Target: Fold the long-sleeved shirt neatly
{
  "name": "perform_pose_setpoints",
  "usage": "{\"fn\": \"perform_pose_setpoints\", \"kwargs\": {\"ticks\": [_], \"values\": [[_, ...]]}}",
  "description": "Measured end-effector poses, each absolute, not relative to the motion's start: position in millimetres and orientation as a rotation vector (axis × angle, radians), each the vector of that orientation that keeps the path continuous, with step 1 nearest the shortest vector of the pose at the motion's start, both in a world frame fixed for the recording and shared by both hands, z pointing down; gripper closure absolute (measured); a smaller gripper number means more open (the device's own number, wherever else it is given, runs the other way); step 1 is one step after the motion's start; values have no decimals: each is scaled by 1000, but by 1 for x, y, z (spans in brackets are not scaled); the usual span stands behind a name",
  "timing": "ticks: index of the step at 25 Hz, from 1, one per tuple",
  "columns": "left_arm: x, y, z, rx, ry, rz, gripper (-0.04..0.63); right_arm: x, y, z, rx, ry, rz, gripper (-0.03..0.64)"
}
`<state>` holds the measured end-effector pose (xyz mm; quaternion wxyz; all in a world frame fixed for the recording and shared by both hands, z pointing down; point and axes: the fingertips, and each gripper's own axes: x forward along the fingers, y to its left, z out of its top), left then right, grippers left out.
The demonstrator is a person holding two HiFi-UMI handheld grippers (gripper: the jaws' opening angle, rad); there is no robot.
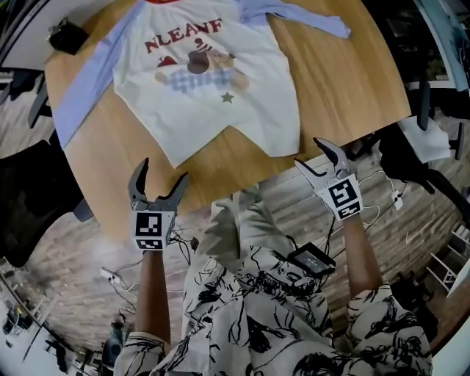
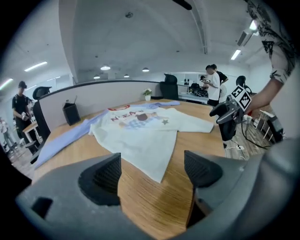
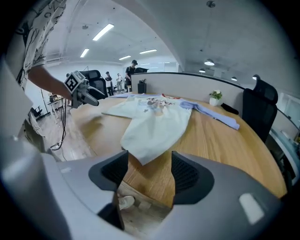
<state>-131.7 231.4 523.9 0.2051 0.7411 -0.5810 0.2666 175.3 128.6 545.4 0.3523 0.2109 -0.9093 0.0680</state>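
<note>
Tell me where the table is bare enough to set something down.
Widest bare wood: the table right of the shirt, nearer than its right-hand sleeve. A narrower wedge lies between the shirt body and the left-hand sleeve. A thin strip runs along the near edge by the hem. The far left corner holds a black object.

The left hand-held gripper is pointing forward and down, its jaws standing wide apart with nothing between them. The right hand-held gripper is tilting the same way, its jaws also gaping and empty. The left forearm and the right forearm are stretching forward, bare, well apart from each other.
</note>
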Motion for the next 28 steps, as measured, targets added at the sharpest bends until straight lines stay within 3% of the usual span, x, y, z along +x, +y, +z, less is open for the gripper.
{"fn": "perform_pose_setpoints", "kwargs": {"ticks": [10,12,15,16,28], "values": [[-122,233,576,1929,-1555,817,318,169,138,570,530,-2372,195,425],[-120,231,580,1921,-1557,802,353,167,136,570,524,-2364,153,480],[-113,232,580,1939,-1545,803,446,165,134,572,527,-2354,121,597],[-113,233,580,1937,-1548,810,537,165,133,571,530,-2358,128,597],[-182,295,543,1843,-1536,767,554,202,99,540,674,-2369,271,597]]}}
